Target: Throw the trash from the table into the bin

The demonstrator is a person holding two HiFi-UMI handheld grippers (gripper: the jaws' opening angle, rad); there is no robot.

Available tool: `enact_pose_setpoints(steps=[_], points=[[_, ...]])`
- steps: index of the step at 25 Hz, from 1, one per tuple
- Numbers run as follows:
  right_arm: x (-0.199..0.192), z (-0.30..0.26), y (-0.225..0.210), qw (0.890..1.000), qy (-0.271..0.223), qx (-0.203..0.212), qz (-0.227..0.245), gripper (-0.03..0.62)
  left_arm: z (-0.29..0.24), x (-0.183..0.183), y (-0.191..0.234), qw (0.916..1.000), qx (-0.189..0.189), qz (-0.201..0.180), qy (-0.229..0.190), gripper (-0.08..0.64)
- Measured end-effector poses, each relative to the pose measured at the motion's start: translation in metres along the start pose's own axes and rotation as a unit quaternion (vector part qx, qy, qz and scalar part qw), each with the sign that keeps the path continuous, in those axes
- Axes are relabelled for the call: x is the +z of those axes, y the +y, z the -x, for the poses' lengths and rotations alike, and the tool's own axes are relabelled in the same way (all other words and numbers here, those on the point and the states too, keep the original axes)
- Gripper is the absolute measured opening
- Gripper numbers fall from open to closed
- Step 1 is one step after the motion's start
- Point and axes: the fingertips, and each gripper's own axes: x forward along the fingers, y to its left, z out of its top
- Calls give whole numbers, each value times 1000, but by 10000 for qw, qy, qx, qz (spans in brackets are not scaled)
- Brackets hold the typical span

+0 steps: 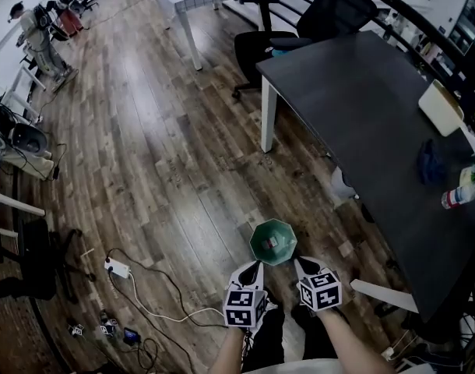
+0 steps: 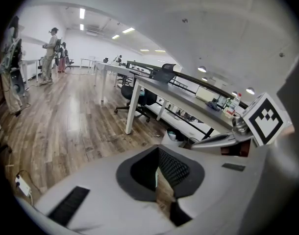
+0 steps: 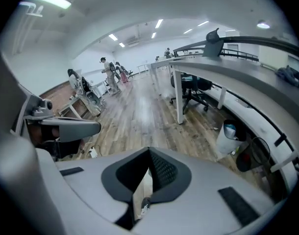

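A green octagonal bin (image 1: 273, 241) stands on the wooden floor, with a small item lying inside it. Both grippers hang just above its near rim, touching nothing. The left gripper (image 1: 255, 268) is shut and empty; in its own view the left gripper (image 2: 158, 153) shows pads that meet over bare floor. The right gripper (image 1: 300, 264) is shut and empty too, and the right gripper (image 3: 149, 155) has nothing between its pads. On the dark table (image 1: 354, 92) lie a bottle (image 1: 462, 195), a blue crumpled thing (image 1: 431, 162) and a beige box (image 1: 441, 107).
A white bin (image 1: 343, 184) stands under the table's edge, with a black bin (image 3: 252, 155) beside it. A power strip with cables (image 1: 117, 268) lies on the floor at the left. An office chair (image 1: 300, 29) stands behind the table. People stand far off by equipment (image 2: 52, 53).
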Motion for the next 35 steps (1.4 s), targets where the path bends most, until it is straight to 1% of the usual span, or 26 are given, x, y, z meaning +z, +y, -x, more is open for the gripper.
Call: enact_pose_setpoints(steps=[2, 4, 7, 10, 11, 13, 15, 16, 18, 21, 23, 27, 29, 30, 33, 34, 35], points=[[15, 17, -16, 9998, -178, -75, -78, 2, -3, 20, -19, 9995, -238, -163, -87, 23], [35, 38, -40, 9988, -384, -287, -57, 2, -13, 47, -41, 9975, -495, -457, -204, 23], [72, 79, -92, 9939, -824, -726, 7, 2, -39, 91, -86, 9914, -890, -882, -370, 23], [101, 126, -140, 9842, -1388, -1062, -267, 2, -59, 128, -131, 9847, -1191, -1168, -499, 23], [106, 140, -154, 9818, -1499, -1107, -373, 2, -65, 140, -146, 9828, -1289, -1213, -532, 23], [107, 163, -183, 9801, -1513, -1219, -400, 2, -78, 159, -183, 9775, -1559, -1302, -570, 21], [100, 191, -221, 9764, -1477, -1531, -384, 2, -94, 172, -228, 9683, -1895, -1530, -559, 23], [97, 208, -242, 9720, -1530, -1717, -478, 3, -102, 179, -252, 9627, -2055, -1674, -548, 23], [92, 241, -283, 9588, -1750, -2082, -819, 11, -116, 191, -295, 9512, -2344, -1938, -517, 23], [83, 284, -338, 9364, -2016, -2593, -1239, 45, -136, 205, -353, 9350, -2711, -2239, -456, 23], [78, 304, -371, 9271, -2079, -2781, -1413, 46, -150, 212, -388, 9259, -2920, -2365, -403, 23], [63, 327, -433, 9171, -2041, -3034, -1590, 52, -185, 212, -457, 9079, -3316, -2553, -229, 23], [55, 332, -462, 9146, -2019, -3069, -1692, 83, -206, 211, -485, 9000, -3439, -2672, -162, 23], [50, 331, -474, 9159, -1968, -3043, -1728, 113, -216, 211, -497, 8965, -3486, -2731, -128, 23], [37, 325, -508, 9209, -1776, -2943, -1839, 221, -248, 210, -528, 8876, -3606, -2864, -31, 23], [35, 323, -517, 9211, -1739, -2927, -1890, 242, -255, 210, -535, 8855, -3637, -2890, 8, 23], [34, 321, -523, 9213, -1706, -2913, -1932, 305, -261, 211, -540, 8840, -3662, -2906, 51, 23]])
